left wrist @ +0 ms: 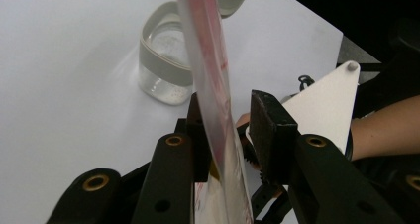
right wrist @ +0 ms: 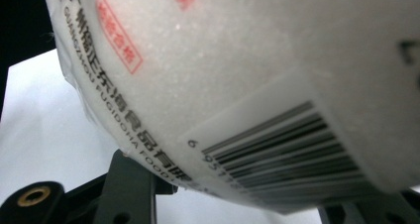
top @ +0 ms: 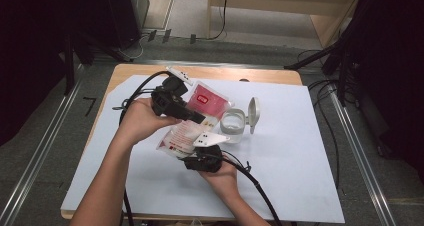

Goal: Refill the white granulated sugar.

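Observation:
A plastic bag (top: 200,98) printed in red and white, full of white grains, is held up above the table between my two grippers. My right gripper (top: 197,148) grips its lower end from below; in the right gripper view the bag (right wrist: 223,85), with a barcode, bulges over the gripper (right wrist: 242,199), one jaw on each side. My left gripper (top: 200,120) reaches in from the left. In the left gripper view the bag's thin edge (left wrist: 208,60) stands between the jaws of that gripper (left wrist: 230,120), with a gap at the right pad (left wrist: 270,130).
A clear round container (top: 233,126) stands just right of the bag, its white lid (top: 253,113) flipped up; it also appears behind the bag (left wrist: 163,70). A white sheet (top: 300,161) covers the wooden table (top: 210,72). Cables trail from both grippers.

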Demonstrator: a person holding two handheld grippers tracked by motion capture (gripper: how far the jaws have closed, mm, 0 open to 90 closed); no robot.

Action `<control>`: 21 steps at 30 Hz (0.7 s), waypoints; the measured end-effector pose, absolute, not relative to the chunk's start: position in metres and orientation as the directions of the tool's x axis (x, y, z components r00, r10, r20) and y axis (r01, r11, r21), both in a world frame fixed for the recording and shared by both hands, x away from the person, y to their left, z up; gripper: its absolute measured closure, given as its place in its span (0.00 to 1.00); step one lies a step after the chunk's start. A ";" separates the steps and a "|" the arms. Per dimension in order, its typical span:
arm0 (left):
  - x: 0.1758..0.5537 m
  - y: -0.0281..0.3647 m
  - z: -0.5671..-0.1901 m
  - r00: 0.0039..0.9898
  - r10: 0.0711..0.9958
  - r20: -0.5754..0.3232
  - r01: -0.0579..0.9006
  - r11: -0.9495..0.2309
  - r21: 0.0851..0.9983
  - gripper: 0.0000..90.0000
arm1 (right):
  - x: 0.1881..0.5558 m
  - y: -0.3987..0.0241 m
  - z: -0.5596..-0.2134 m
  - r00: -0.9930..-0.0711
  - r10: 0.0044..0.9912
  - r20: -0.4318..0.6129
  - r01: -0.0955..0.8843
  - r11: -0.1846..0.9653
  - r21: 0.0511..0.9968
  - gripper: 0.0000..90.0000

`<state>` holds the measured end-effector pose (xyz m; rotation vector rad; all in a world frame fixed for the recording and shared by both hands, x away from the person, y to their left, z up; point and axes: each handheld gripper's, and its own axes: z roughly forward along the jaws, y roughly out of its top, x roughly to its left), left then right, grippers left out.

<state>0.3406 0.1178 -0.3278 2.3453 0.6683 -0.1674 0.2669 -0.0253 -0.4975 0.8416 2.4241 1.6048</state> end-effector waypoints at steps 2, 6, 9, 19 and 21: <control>0.340 0.117 -0.328 0.852 0.442 -0.282 0.519 -0.636 0.571 0.84 | 0.267 -0.026 -0.497 -0.842 0.501 0.199 0.379 0.288 0.879 0.57; 0.342 0.116 -0.328 0.829 0.475 -0.294 0.552 -0.613 0.565 0.98 | 0.266 -0.026 -0.495 -0.845 0.497 0.196 0.371 0.282 0.885 0.57; 0.341 0.112 -0.328 0.817 0.498 -0.290 0.566 -0.602 0.563 1.00 | 0.267 -0.026 -0.494 -0.835 0.521 0.178 0.369 0.290 0.883 0.57; 0.339 0.096 -0.331 0.793 0.535 -0.291 0.597 -0.588 0.546 1.00 | 0.264 -0.021 -0.493 -0.824 0.538 0.179 0.383 0.296 0.875 0.45; 0.338 0.093 -0.331 0.799 0.536 -0.272 0.586 -0.592 0.554 1.00 | 0.265 -0.022 -0.493 -0.813 0.549 0.192 0.395 0.280 0.875 0.45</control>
